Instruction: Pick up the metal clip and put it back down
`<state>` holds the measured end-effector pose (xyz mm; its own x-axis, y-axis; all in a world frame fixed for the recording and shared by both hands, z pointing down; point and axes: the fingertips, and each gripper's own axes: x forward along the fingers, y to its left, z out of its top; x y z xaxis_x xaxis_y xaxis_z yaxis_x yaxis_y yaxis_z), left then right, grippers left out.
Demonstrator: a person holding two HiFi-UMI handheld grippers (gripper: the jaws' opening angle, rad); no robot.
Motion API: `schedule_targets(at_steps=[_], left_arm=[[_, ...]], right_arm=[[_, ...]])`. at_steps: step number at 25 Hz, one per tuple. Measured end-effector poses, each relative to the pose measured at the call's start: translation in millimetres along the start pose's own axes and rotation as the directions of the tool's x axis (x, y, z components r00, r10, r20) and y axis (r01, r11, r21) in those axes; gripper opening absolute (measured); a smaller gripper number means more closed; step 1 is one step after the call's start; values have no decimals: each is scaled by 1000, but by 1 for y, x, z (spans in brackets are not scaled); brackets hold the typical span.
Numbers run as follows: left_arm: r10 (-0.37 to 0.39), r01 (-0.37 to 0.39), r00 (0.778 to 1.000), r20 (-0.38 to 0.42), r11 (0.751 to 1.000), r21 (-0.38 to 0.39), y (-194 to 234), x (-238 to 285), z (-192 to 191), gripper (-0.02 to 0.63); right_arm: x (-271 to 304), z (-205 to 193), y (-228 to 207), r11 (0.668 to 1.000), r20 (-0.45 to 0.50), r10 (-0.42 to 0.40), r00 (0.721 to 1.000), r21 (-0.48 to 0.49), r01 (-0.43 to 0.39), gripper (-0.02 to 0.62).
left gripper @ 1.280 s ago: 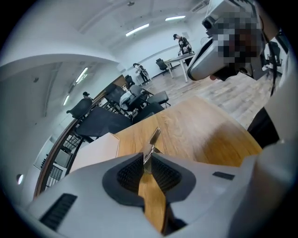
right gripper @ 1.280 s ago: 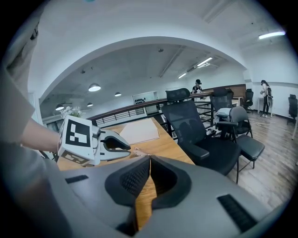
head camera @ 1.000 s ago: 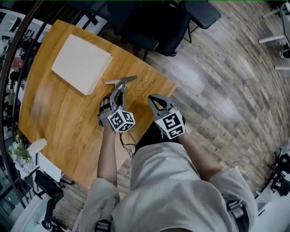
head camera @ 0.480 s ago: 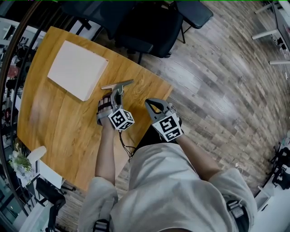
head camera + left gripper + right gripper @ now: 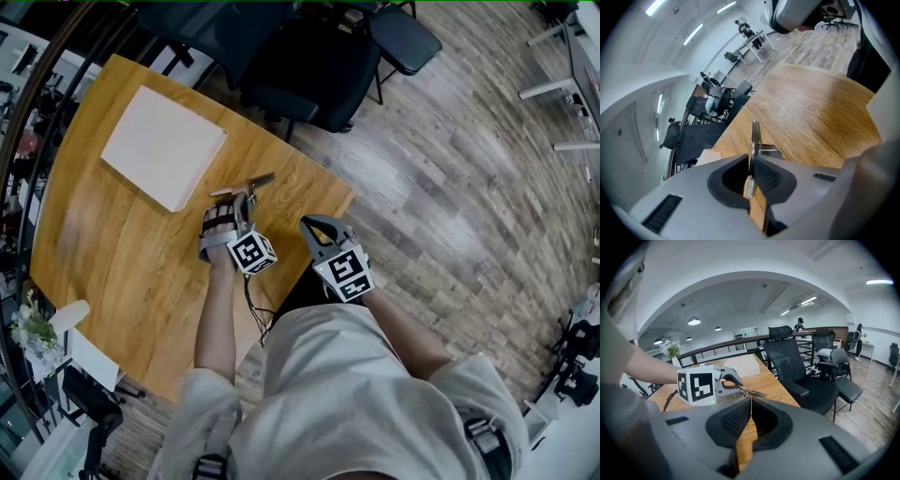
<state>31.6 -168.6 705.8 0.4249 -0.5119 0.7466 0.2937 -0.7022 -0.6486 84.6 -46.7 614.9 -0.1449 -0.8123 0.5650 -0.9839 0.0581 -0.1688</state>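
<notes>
The only print we can make out is the black-and-white square patterns on the left cube (image 5: 251, 251) and the right cube (image 5: 343, 272). They're blocky codes, not letters.

The left gripper (image 5: 242, 202) has its jaws closing. Its own view shows the metal clip (image 5: 754, 136) edge-on right between the pads, which are pinching its thin handle with barely any gap on either side. The clip's wider end pokes out ahead over the wood of the table (image 5: 122, 244), near the edge by the black chair (image 5: 319, 56) and a little way from the white pad (image 5: 161, 145). The right gripper (image 5: 314, 228) has its jaws pressed together with nothing in them. It sits just past the table's edge, not touching the clip.

Now the hard bits. From the head view, the left gripper's body and the hand cover the jaws, so only the clip's far end shows there. We can't tell whether the clip is resting on the table or just off it. The people (image 5: 800, 325) way back in the right gripper view are too small to make out.
</notes>
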Motion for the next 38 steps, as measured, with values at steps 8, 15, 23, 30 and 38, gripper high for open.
schedule_targets(at_steps=[8, 15, 23, 30, 38], left_arm=[[3, -3, 1000, 0, 991, -136, 6, -17, 3, 29], [10, -11, 1000, -5, 956, -293, 14, -36, 7, 27], [37, -28, 999, 7, 860, -510, 19, -68, 13, 26], [90, -53, 996, 10, 669, -741, 29, -104, 17, 26], [218, -84, 976, -5, 357, -930, 46, -144, 2, 26]], right_arm=[[-3, 7, 4, 999, 3, 40, 999, -34, -40, 26], [-1, 17, 5, 994, 7, 90, 996, -63, -90, 26], [4, 39, 7, 984, 31, 145, 989, -110, -141, 26], [-1, 67, 10, 973, 56, 207, 977, -112, -200, 26], [-10, 94, 21, 957, 113, 267, 957, -152, -249, 26]])
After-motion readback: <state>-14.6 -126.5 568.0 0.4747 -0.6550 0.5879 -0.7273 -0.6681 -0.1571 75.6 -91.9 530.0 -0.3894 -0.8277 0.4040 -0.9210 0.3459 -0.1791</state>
